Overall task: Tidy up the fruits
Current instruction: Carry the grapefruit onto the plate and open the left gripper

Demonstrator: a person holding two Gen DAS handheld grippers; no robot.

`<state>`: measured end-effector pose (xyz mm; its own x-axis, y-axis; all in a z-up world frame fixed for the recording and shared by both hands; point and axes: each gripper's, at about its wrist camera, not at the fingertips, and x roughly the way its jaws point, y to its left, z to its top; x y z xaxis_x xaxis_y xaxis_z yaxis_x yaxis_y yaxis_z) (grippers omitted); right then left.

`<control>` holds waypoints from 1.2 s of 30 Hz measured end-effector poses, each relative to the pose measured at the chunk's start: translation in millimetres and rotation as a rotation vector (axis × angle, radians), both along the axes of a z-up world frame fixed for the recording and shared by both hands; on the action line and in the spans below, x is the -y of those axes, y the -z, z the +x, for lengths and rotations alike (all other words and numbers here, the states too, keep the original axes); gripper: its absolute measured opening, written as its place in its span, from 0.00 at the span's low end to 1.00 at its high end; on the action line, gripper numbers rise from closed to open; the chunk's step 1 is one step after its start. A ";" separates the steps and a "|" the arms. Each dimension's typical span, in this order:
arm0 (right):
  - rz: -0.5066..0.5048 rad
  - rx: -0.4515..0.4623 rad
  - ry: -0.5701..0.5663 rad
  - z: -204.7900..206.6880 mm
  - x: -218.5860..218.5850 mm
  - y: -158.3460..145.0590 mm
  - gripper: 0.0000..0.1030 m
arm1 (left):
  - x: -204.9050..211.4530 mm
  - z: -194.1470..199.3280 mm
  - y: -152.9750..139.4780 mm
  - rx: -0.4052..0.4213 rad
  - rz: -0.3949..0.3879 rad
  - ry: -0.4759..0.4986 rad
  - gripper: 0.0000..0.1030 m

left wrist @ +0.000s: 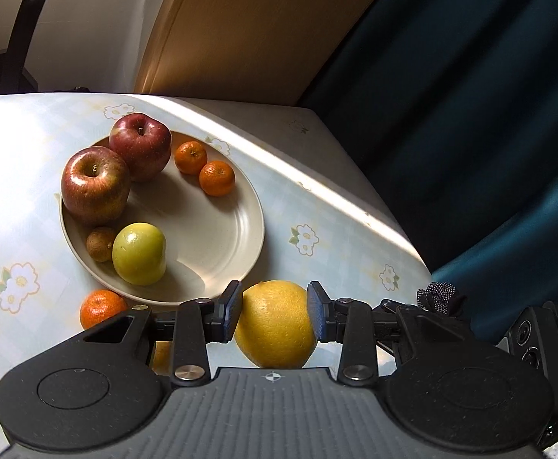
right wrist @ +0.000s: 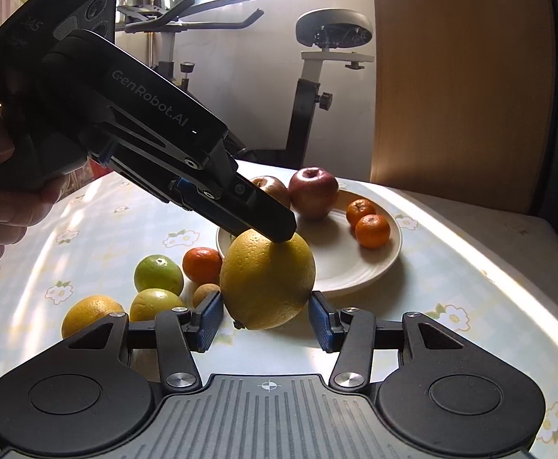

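A large yellow citrus [left wrist: 275, 325] hangs above the flowered tablecloth, just in front of the cream plate [left wrist: 217, 229]. My left gripper [left wrist: 275, 311] is shut on it, blue pads pressed on both sides. In the right wrist view the left gripper [right wrist: 279, 229] comes in from the upper left and clamps the top of the citrus [right wrist: 267, 279]. My right gripper [right wrist: 265, 319] has its pads against the fruit's left and right flanks. The plate [right wrist: 355, 264] holds two red apples [left wrist: 118, 168], two mandarins [left wrist: 206, 168], a yellow-green apple [left wrist: 139, 254] and a small brown fruit [left wrist: 101, 243].
Loose on the cloth left of the plate lie a mandarin [right wrist: 202, 266], a green citrus [right wrist: 158, 273], two yellow fruits [right wrist: 87, 313] and a small brown one [right wrist: 204, 292]. An exercise bike [right wrist: 309, 88] stands behind the table. A dark blue curtain [left wrist: 470, 114] hangs beyond the table's right edge.
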<state>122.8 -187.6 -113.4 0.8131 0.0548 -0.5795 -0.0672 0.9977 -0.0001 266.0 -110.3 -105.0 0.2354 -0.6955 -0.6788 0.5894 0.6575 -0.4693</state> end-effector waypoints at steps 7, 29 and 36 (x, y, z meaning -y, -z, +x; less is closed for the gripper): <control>-0.009 -0.021 -0.026 46.5 16.3 0.3 0.44 | 10.4 33.6 -5.4 0.023 0.022 -0.029 0.37; -0.023 -0.077 -0.102 123.6 40.1 29.7 0.44 | 17.0 112.7 14.4 -0.042 0.111 -0.147 0.35; -0.032 -0.090 -0.089 123.5 37.4 27.0 0.45 | 13.9 106.1 2.8 -0.006 0.101 -0.165 0.35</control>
<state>246.3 -225.0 -140.4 0.7507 0.1046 -0.6523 -0.1567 0.9874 -0.0220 372.2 -124.2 -107.8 0.3363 -0.5760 -0.7450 0.4673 0.7889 -0.3990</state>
